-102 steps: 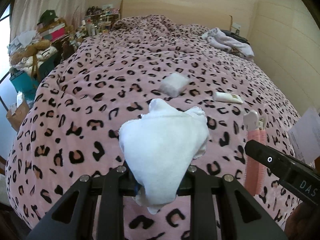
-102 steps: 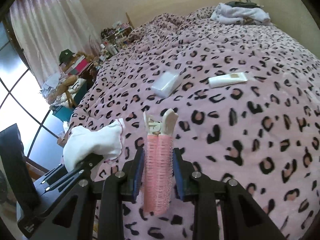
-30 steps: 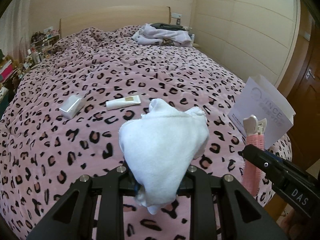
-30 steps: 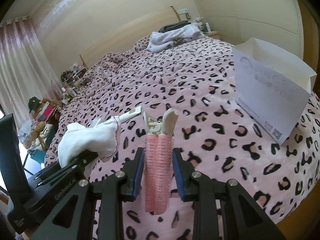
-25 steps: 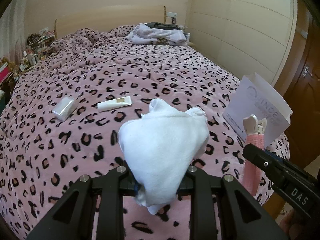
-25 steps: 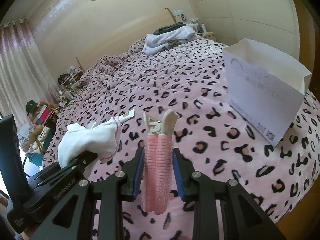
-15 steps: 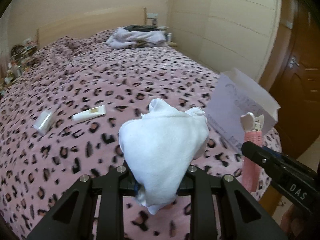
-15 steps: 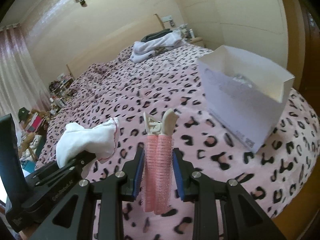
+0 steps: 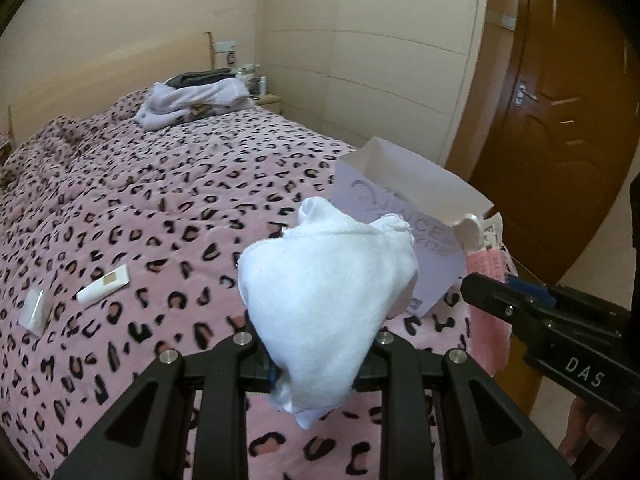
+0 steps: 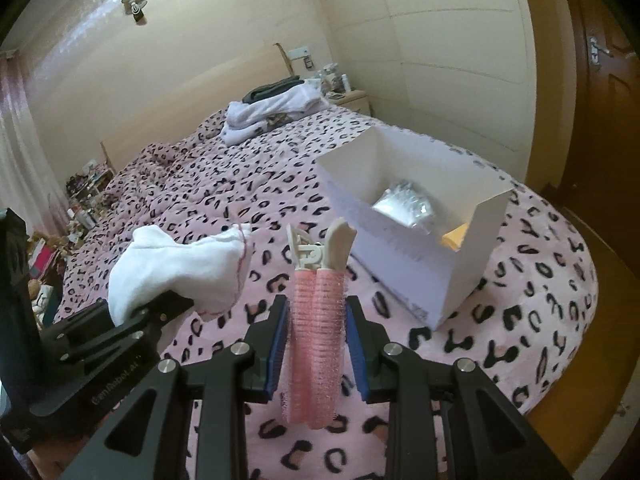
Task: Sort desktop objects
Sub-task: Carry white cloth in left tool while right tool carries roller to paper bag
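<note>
Mid-carry over a leopard-print bed: the left gripper is clamped on a white cloth, the right gripper pinches a pink hair-roller clip. The white box, frame centre-right, likely receives both next, each released above its open top.

Fluffy white cloth, bristly pink plastic roller, matt paper box, plush bedspread

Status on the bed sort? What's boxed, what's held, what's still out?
Done: a silvery item already lies in the white box. In hand: the left gripper is shut on a white cloth, and the right gripper is shut on a pink hair roller clip, neither over the box yet. Left: a white tube and a small white packet on the bedspread.
</note>
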